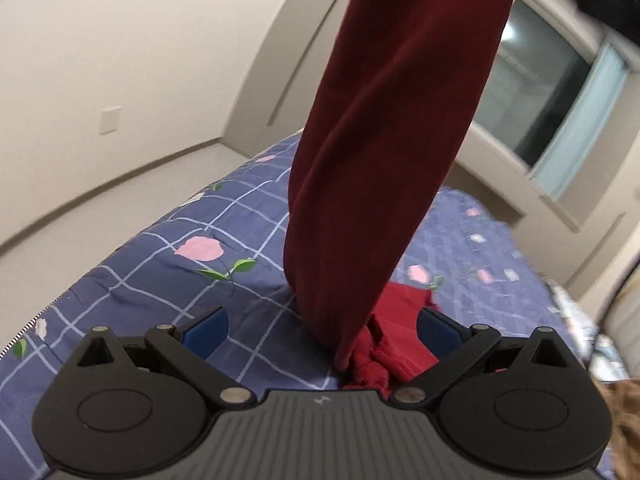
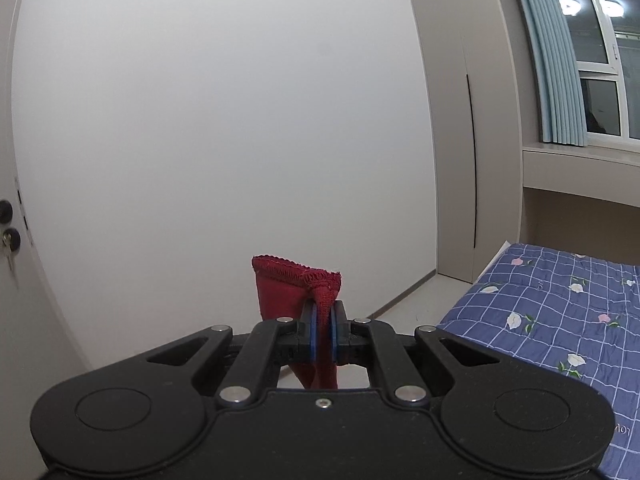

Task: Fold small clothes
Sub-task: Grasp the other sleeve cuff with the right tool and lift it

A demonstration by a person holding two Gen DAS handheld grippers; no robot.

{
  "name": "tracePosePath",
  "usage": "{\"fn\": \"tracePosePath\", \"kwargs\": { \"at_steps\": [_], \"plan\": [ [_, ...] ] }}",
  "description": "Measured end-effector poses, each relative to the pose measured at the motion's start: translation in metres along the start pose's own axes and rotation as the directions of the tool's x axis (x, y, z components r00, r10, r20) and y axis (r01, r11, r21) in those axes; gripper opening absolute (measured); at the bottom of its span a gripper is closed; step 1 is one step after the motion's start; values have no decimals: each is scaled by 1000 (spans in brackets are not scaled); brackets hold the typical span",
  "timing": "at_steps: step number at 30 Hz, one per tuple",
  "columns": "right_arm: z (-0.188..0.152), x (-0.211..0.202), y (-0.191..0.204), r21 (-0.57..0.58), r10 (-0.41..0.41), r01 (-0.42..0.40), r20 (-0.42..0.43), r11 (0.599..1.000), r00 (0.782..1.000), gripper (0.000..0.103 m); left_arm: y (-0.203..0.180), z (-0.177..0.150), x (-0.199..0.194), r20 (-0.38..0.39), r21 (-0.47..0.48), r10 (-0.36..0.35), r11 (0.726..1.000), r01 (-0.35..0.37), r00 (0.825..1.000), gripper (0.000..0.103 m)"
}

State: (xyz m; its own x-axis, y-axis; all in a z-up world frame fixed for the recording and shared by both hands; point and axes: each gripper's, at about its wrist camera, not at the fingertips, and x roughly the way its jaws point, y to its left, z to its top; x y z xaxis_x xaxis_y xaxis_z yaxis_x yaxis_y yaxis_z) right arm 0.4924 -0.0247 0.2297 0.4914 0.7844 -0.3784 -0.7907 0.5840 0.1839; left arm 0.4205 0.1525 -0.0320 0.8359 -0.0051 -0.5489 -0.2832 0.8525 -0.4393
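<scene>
A dark red garment (image 1: 384, 152) hangs as a long twisted column from the top of the left wrist view down to the bed. Its lower end lies bunched (image 1: 384, 336) on the blue quilt (image 1: 168, 248), between the fingers of my left gripper (image 1: 320, 330). The left gripper is open, low over the bed, and its blue pads (image 1: 206, 330) are wide apart on either side of the cloth. My right gripper (image 2: 325, 334) is shut on a stitched hem corner of the red garment (image 2: 292, 284) and holds it high in the air, facing the wall.
The bed with the blue checked flower quilt (image 2: 552, 320) runs toward a window (image 2: 592, 52) with a light blue curtain. A wardrobe (image 2: 460, 120) stands by the bed's far end. A door with a lock (image 2: 10, 236) is at the left. Brown fabric (image 1: 624, 420) lies at the bed's right edge.
</scene>
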Motion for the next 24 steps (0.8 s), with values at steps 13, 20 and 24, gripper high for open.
{"fn": "tracePosePath", "kwargs": {
  "at_steps": [13, 20, 24],
  "plan": [
    [-36, -65, -107, 159, -197, 179, 110, 971, 974, 6, -50, 5, 18, 154, 343, 182, 912, -226, 971, 5],
    [-141, -118, -186, 344, -348, 317, 31, 884, 937, 6, -85, -53, 5, 205, 673, 140, 699, -243, 969, 4],
    [-201, -130, -214, 420, -394, 374, -41, 827, 918, 6, -98, -84, 6, 158, 776, 109, 601, -192, 981, 4]
  ]
}}
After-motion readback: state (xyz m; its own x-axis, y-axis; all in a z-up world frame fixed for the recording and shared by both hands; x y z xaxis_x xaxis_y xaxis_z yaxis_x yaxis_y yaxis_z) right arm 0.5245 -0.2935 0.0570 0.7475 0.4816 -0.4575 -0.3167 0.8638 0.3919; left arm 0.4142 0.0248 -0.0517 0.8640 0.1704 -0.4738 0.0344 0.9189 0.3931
